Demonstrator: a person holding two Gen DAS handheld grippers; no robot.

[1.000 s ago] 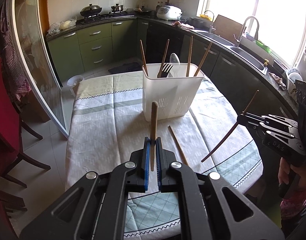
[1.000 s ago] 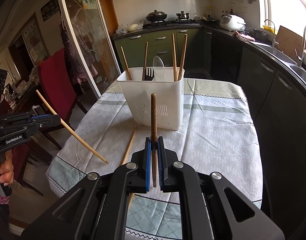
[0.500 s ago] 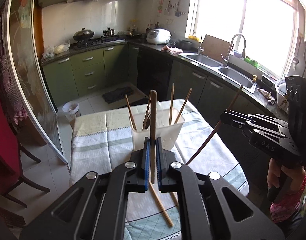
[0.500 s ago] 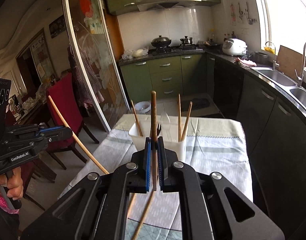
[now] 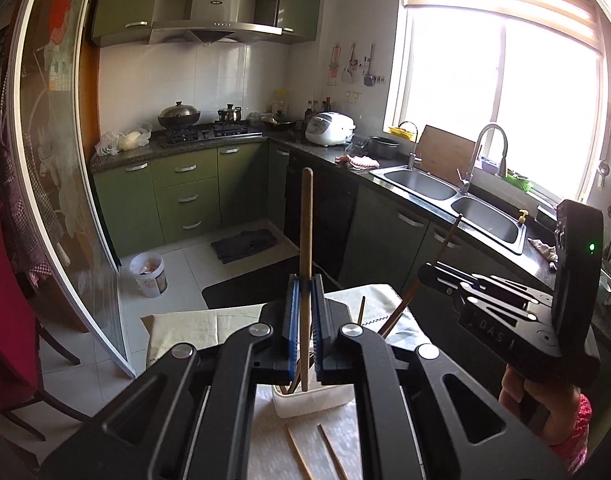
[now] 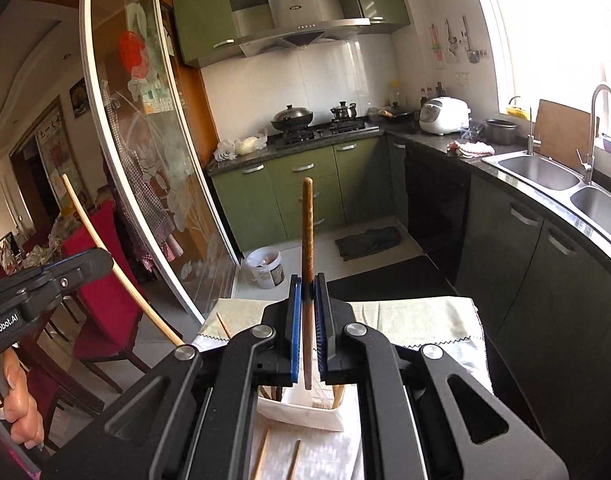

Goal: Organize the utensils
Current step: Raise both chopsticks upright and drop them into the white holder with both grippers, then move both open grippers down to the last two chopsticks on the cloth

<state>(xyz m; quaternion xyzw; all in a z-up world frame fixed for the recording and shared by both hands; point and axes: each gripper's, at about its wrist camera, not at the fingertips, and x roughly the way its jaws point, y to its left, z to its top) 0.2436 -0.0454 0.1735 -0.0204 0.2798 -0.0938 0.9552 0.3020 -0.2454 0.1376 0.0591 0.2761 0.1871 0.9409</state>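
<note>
My left gripper (image 5: pixel 305 284) is shut on a light wooden chopstick (image 5: pixel 305 232) that stands upright between the blue pads. My right gripper (image 6: pixel 307 284) is shut on a darker brown chopstick (image 6: pixel 308 232), also upright. Both are raised above the white utensil holder (image 5: pixel 317 400), which is mostly hidden behind the jaws and also shows in the right wrist view (image 6: pixel 305 412). Each gripper appears in the other's view, the right one (image 5: pixel 425 274) and the left one (image 6: pixel 101 258). Two loose chopsticks (image 5: pixel 317 452) lie on the tablecloth in front of the holder.
The table with a pale patterned cloth (image 6: pixel 417 320) stands below. A red chair (image 6: pixel 105 280) is at the left, beside a glass sliding door (image 6: pixel 145 184). The dark counter with a sink (image 6: pixel 545 172) runs along the right. A bucket (image 5: pixel 148 274) stands on the floor.
Both grippers have risen and tilted up while holding their chopsticks. The holder has dropped from mid-frame to below the jaws, and the kitchen walls and hood have come into view.
</note>
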